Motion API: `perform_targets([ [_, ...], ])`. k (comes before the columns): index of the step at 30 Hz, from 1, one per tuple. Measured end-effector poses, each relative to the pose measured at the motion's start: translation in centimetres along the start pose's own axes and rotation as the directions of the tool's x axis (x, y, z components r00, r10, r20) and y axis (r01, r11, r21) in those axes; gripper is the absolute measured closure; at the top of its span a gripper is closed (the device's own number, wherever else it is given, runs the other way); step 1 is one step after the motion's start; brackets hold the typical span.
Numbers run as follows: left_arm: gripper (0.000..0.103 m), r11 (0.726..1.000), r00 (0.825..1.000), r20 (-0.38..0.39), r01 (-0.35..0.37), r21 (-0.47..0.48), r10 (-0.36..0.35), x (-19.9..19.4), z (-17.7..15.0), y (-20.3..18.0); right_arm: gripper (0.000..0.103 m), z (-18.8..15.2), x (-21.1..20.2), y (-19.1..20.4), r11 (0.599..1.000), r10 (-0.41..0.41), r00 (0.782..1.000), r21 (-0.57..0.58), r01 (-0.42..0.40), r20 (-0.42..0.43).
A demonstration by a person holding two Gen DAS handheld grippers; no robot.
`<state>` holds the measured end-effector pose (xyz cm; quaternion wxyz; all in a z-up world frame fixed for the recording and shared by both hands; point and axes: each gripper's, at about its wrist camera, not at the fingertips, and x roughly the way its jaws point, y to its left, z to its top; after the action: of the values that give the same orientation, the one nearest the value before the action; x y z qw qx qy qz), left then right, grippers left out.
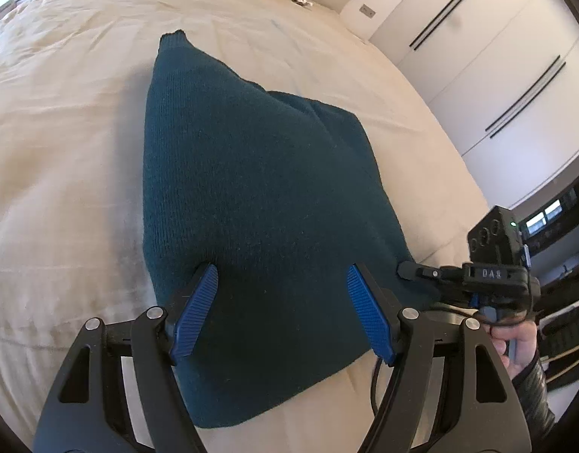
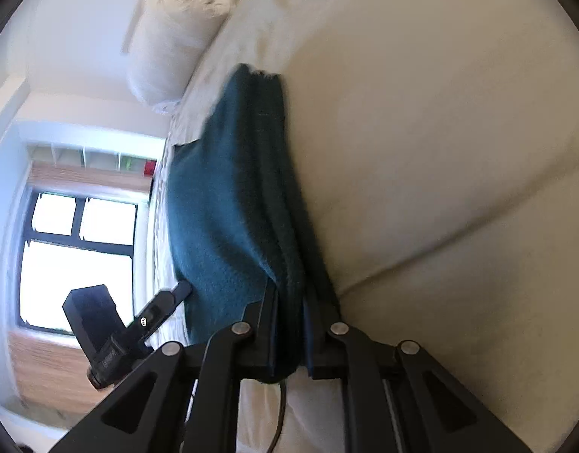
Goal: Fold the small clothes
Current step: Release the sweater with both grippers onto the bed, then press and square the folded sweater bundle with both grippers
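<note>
A dark teal knitted garment (image 1: pixel 251 196) lies folded on the cream bed sheet (image 1: pixel 62 132). My left gripper (image 1: pixel 281 283) is open, its blue pads (image 1: pixel 196 313) spread just above the garment's near part, holding nothing. My right gripper (image 1: pixel 406 270) reaches in from the right at the garment's right edge. In the right wrist view my right gripper (image 2: pixel 289 302) is shut on the folded edge of the garment (image 2: pixel 229 204), with several layers between its jaws. The left gripper (image 2: pixel 183 288) shows there at lower left.
White wardrobe doors (image 1: pixel 497 75) with dark handles stand beyond the bed's right side. Pillows (image 2: pixel 168 45) lie at the head of the bed. A window (image 2: pixel 74 256) and a wooden shelf unit are beyond the bed. A hand (image 1: pixel 516 343) holds the right gripper.
</note>
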<state>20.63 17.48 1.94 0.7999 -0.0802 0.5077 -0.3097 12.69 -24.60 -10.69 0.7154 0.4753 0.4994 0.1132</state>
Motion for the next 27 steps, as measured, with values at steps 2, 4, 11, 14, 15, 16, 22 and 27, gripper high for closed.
perform_targets([
  [2,0.033,0.999,1.000,0.004,-0.022,0.031,0.022,0.5,-0.4,-1.0,0.092,-0.4,-0.3,1.1,0.999,-0.021,1.000,-0.050,0.022,0.019],
  [4,0.033,0.998,0.999,-0.010,-0.043,0.047,0.044,1.6,-0.8,-1.3,0.095,-0.3,0.1,0.4,0.998,-0.024,1.000,-0.057,0.024,0.010],
  [11,0.033,0.992,0.994,-0.038,-0.098,0.086,0.101,2.8,-1.2,-1.7,0.090,-1.0,-0.5,0.2,0.998,-0.013,1.000,-0.069,0.014,0.022],
  [14,0.033,0.990,0.992,-0.050,-0.108,0.094,0.113,3.2,-1.0,-2.1,0.080,-1.5,-2.7,1.1,0.989,-0.111,0.992,-0.092,0.117,0.066],
  [15,0.033,0.990,0.992,-0.051,-0.109,0.092,0.114,3.7,-1.4,-2.6,0.080,-1.7,-3.5,1.9,0.975,-0.187,0.978,-0.107,0.196,0.094],
  [16,0.033,0.990,0.992,-0.051,-0.107,0.089,0.112,3.7,-1.3,-2.7,0.080,-1.9,-4.5,2.6,0.958,-0.246,0.961,-0.118,0.261,0.127],
  [22,0.033,0.991,0.993,-0.048,-0.105,0.083,0.109,3.4,-1.6,-2.6,0.080,-0.8,-5.5,8.2,0.961,-0.151,0.973,-0.206,0.186,0.176],
  [27,0.033,0.993,0.994,-0.051,-0.094,0.076,0.098,3.6,-1.6,-2.6,0.080,0.3,0.0,9.9,0.950,-0.140,0.988,-0.270,0.154,0.069],
])
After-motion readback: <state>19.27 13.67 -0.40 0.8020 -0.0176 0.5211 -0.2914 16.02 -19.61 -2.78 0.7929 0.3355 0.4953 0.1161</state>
